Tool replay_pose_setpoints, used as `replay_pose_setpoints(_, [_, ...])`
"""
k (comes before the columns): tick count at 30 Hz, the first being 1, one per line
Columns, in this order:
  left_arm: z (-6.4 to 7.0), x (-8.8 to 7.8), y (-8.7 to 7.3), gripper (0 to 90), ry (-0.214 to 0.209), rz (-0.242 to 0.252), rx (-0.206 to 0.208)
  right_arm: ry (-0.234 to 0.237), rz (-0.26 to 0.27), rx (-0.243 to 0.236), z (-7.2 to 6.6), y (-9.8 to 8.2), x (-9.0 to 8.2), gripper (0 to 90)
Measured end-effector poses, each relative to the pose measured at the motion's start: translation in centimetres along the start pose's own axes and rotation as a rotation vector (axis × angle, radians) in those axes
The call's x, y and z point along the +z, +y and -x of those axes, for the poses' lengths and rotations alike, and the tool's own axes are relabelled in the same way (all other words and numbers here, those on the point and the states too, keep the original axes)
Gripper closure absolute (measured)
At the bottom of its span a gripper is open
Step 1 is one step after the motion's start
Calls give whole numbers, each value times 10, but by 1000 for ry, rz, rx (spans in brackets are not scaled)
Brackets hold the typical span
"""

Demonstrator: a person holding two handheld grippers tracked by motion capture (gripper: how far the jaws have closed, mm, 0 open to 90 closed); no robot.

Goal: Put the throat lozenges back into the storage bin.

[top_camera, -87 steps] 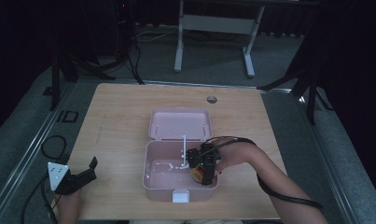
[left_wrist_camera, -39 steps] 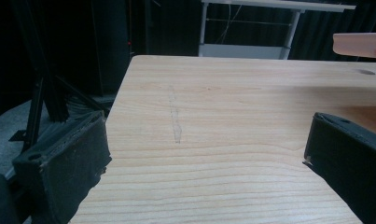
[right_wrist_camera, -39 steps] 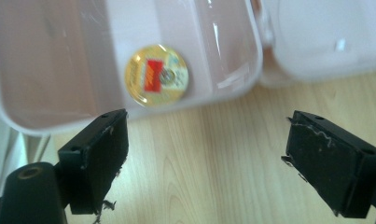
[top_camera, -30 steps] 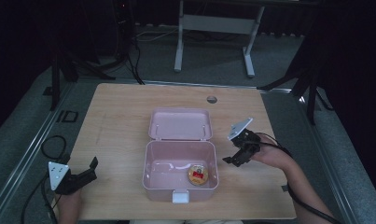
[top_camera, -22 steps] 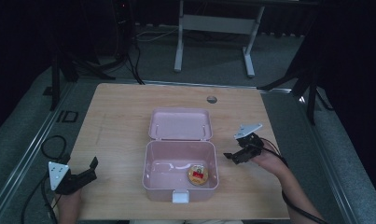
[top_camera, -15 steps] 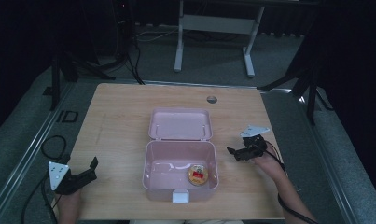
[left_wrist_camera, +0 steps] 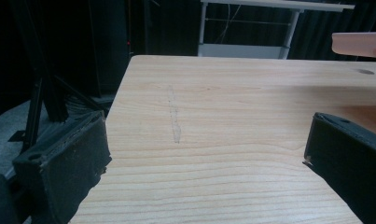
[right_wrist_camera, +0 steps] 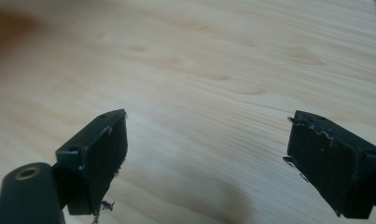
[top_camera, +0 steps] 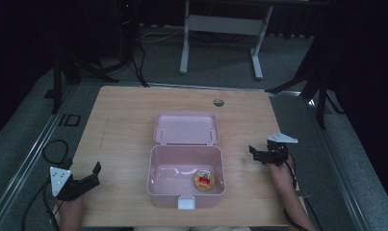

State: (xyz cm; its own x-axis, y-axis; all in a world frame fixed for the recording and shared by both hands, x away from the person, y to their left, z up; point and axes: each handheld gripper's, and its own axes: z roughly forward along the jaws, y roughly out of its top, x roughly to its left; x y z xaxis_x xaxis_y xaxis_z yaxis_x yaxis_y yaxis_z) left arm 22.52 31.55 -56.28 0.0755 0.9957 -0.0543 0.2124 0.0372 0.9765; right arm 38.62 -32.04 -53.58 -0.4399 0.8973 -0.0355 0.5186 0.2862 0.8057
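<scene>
Over on the right side of the desk, the right hand-held gripper sits just beside the pink box, clear of its right wall, jaws pointing toward the box and spread wide with nothing between them. The right gripper view confirms it: two black jaws far apart, bare wood grain in the gap, nothing pinched. The person's right hand grips it from behind, with the grey three-cornered plate riding on top. Down at the near left corner, the left hand-held gripper rests low at the desk edge, well apart from the box, and it too is gaping wide and empty; the left gripper view shows its jaws at either side of the frame with plain desk between them and a sliver of pink box at the upper right. In the middle of the desk the box stands open, its lid laid back away from the person, and inside, toward the near right corner, lies a small round yellow item with a red patch. A white latch sits on the box's front wall.
</scene>
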Motion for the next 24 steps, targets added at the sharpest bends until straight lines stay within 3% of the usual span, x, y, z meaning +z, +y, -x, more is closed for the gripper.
replay_pose_setpoints(1, [0, 0, 0, 4, 1, 0, 0, -16, 13, 46, 5, -3, -3, 119])
replay_pose_setpoints(3, [0, 0, 0, 3, 1, -1, 1, -69, 28, 80, 9, -7, -7, 119])
replay_pose_setpoints(8, [0, 0, 0, 4, 1, -1, -1, -197, -4, 99, 18, -14, -12, 119])
replay_pose_setpoints(11, [0, 0, 0, 4, 1, -1, -1, -237, -8, 91, 20, -19, -13, 119])
replay_pose_setpoints(18, [0, 0, 0, 4, 4, -1, 0, -276, 71, 151, 23, -30, -21, 129])
replay_pose_setpoints(24, [0, 0, 0, 4, 4, -1, -3, -305, 93, 211, 30, -36, -29, 132])
